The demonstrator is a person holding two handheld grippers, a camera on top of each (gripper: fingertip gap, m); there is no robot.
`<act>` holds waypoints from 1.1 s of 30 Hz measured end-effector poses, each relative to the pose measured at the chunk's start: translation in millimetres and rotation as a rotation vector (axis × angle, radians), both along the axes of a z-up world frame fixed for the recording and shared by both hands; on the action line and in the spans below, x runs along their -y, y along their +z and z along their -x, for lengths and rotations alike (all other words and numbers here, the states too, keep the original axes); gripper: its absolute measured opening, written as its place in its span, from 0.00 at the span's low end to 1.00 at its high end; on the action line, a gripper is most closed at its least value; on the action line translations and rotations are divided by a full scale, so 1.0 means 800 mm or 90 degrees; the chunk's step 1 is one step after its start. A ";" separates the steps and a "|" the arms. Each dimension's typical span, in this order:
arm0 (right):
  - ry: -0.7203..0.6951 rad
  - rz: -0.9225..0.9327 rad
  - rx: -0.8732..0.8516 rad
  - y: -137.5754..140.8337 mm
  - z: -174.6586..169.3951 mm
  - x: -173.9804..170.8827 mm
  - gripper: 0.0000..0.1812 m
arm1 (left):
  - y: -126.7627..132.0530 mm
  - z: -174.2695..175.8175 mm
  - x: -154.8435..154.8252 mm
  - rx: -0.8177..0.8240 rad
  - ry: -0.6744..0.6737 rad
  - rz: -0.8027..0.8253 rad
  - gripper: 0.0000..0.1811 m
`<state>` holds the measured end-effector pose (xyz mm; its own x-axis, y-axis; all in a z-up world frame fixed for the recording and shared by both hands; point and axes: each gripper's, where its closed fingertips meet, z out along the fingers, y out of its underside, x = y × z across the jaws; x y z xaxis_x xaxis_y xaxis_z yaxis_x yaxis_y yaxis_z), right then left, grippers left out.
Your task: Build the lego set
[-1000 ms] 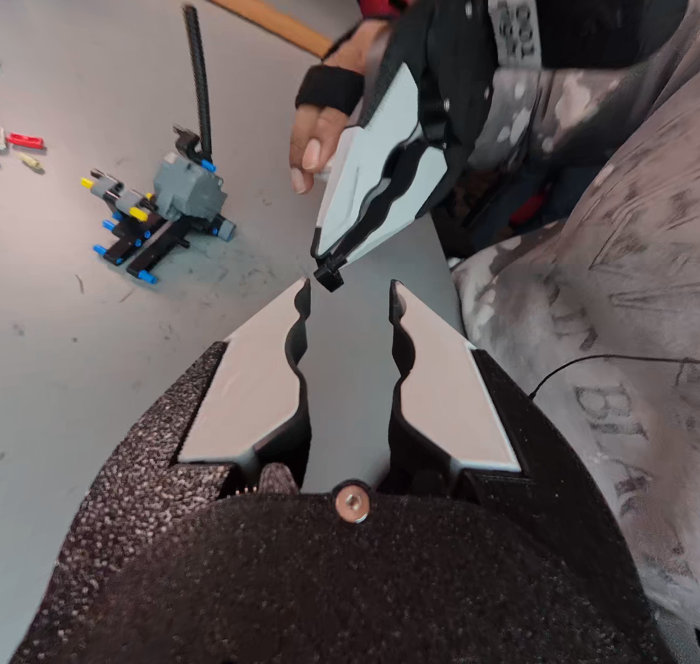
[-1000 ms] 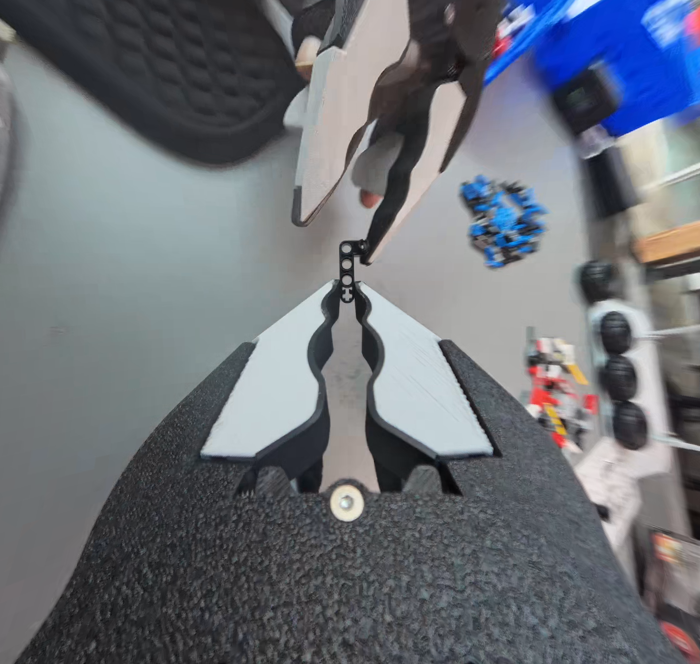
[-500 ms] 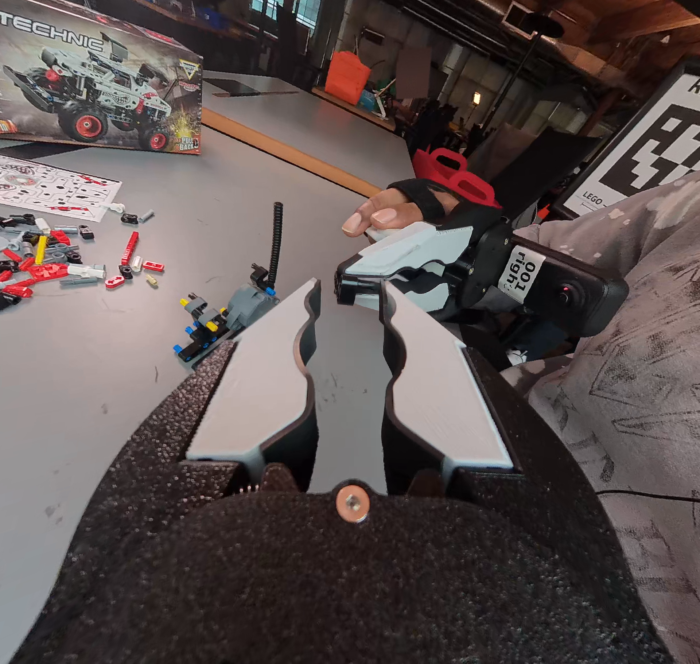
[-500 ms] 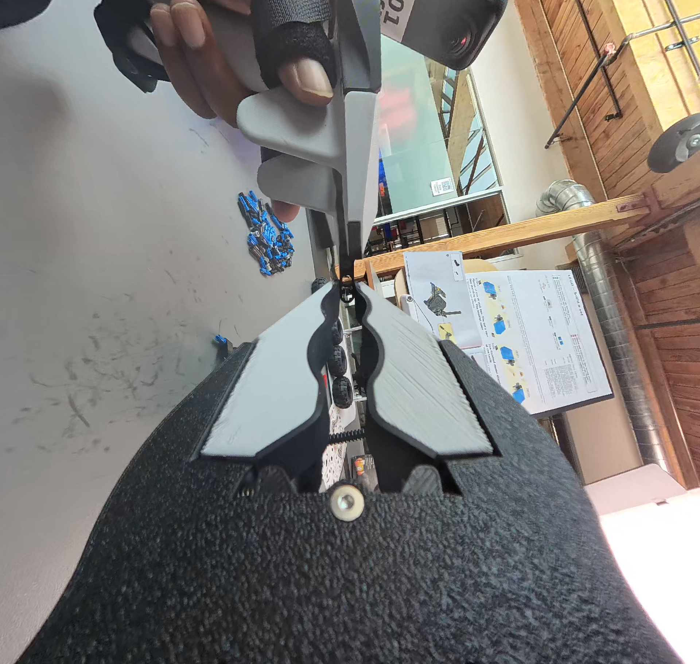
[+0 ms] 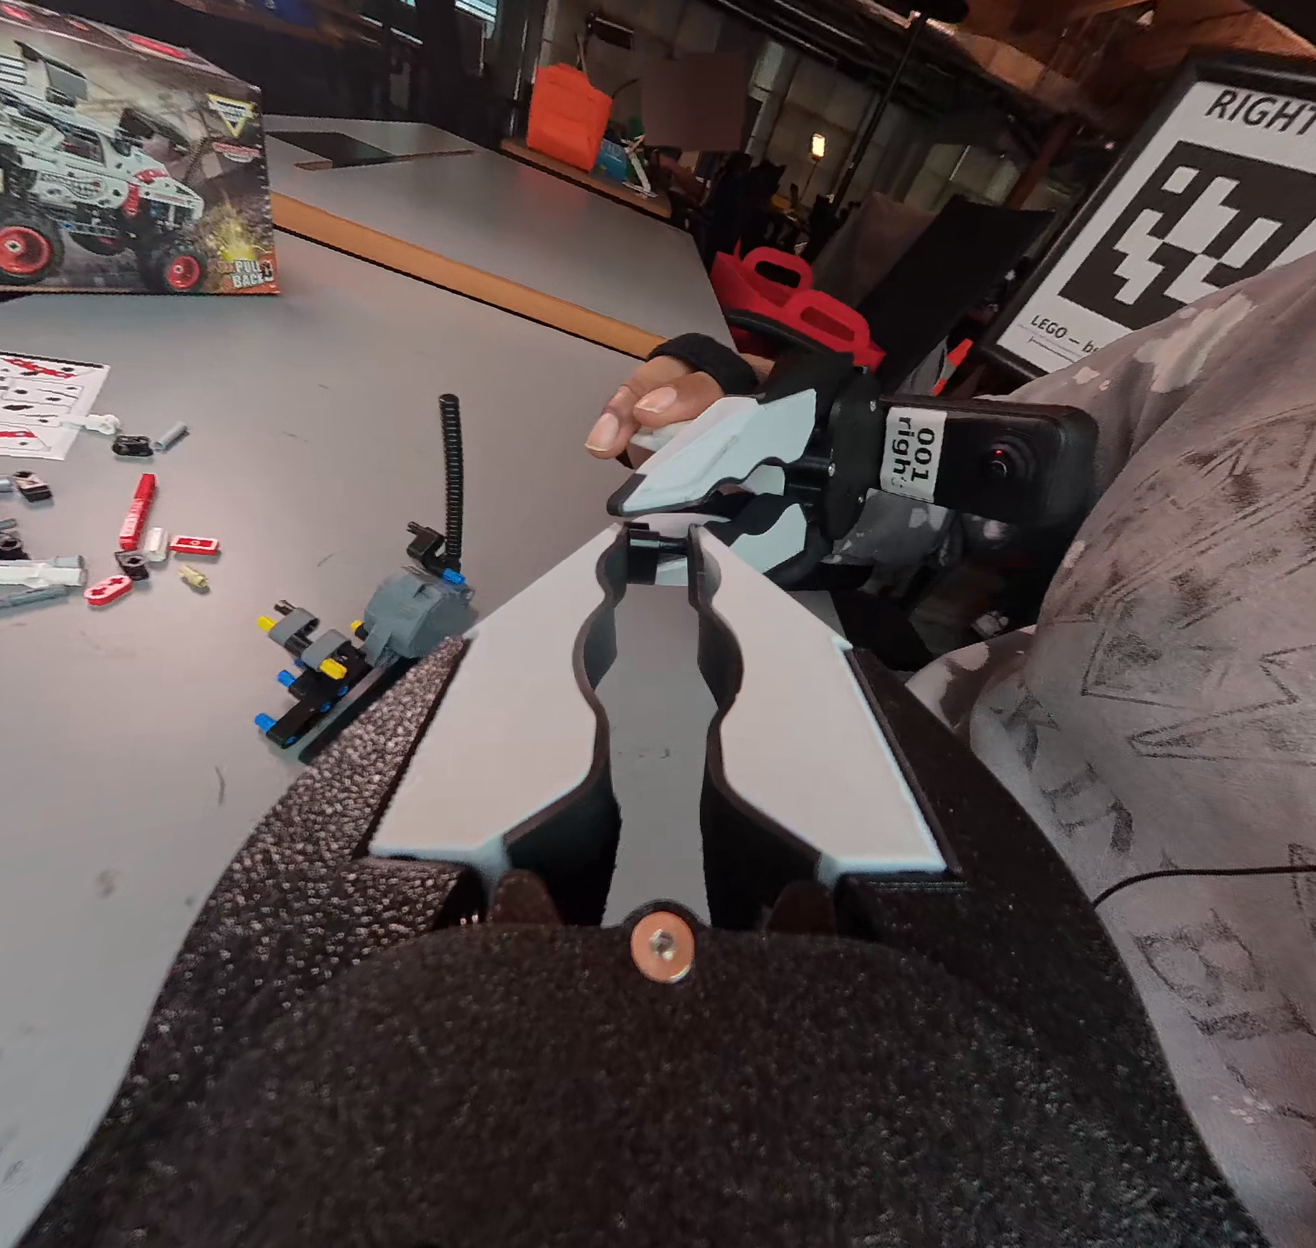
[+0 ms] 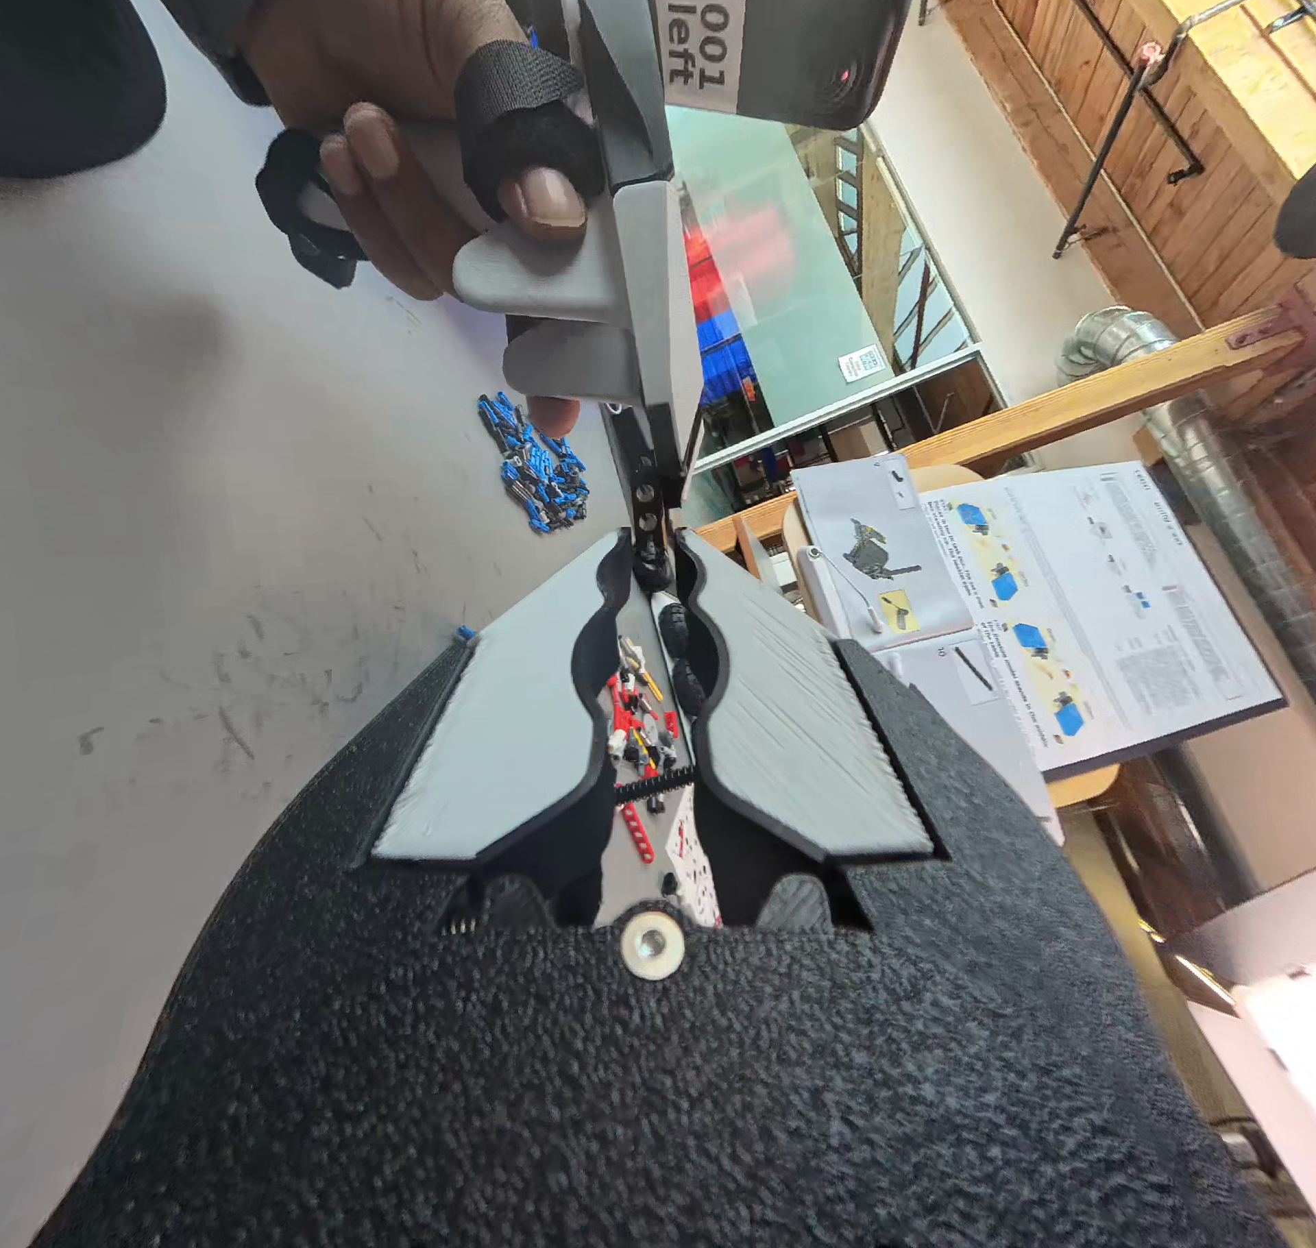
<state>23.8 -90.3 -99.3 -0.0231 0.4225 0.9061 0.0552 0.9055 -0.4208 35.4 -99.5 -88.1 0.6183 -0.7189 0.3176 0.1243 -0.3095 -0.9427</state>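
A small black beam [image 6: 645, 502] with holes is held in the air between both grippers. My right gripper [image 6: 654, 543] is shut on its lower end. My left gripper [image 5: 655, 543] has narrowed onto the other end, where a black piece with a peg [image 5: 644, 559] spans the gap between its tips. In the left wrist view the right gripper [image 5: 630, 510] comes in from the right, tip to tip with mine. In the right wrist view the left gripper [image 6: 669, 462] comes down from above, edge-on. The partly built model [image 5: 399, 630], grey block on a black frame with blue and yellow pins and a black ribbed hose [image 5: 450, 473], lies on the table to the left.
Loose red, grey and black parts [image 5: 135, 523] and a printed sheet [image 5: 43, 402] lie at far left, with the set's box [image 5: 128, 167] behind. A pile of blue pins [image 6: 538, 473], black tyres [image 6: 673, 623] and a propped instruction booklet [image 6: 1032, 608] show in the right wrist view. A person's lap is at right. My two grippers' fingertips are within a few centimetres of each other.
Both grippers tilted up from facing the table a second ago. The left gripper's fingers moved onto the beam held by the right gripper and narrowed around its end.
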 end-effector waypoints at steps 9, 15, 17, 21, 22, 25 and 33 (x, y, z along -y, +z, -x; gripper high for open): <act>0.039 0.092 0.045 -0.025 -0.022 -0.017 0.04 | -0.020 -0.013 -0.020 0.066 -0.025 0.076 0.12; 0.014 0.105 0.086 -0.053 -0.026 -0.041 0.04 | -0.068 -0.003 -0.036 -0.093 0.065 0.102 0.14; 0.015 0.115 0.099 -0.060 -0.026 -0.043 0.04 | -0.077 -0.007 -0.037 -0.125 0.072 0.107 0.14; 0.002 0.127 0.102 -0.065 -0.025 -0.052 0.04 | -0.082 -0.007 -0.045 -0.139 0.093 0.111 0.13; 0.002 0.138 0.102 -0.064 -0.025 -0.053 0.04 | -0.083 -0.006 -0.047 -0.142 0.098 0.109 0.13; 0.002 0.157 0.094 -0.060 -0.023 -0.054 0.04 | -0.085 0.003 -0.053 -0.176 0.118 0.085 0.12; 0.005 0.211 0.065 -0.044 -0.019 -0.055 0.04 | -0.070 0.024 -0.049 -0.178 0.162 0.010 0.11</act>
<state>38.9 -45.9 -134.5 -0.1114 0.6935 0.7118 0.1063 0.7205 -0.6853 16.3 -60.3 -144.0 0.8406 -0.5281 0.1206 -0.0628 -0.3162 -0.9466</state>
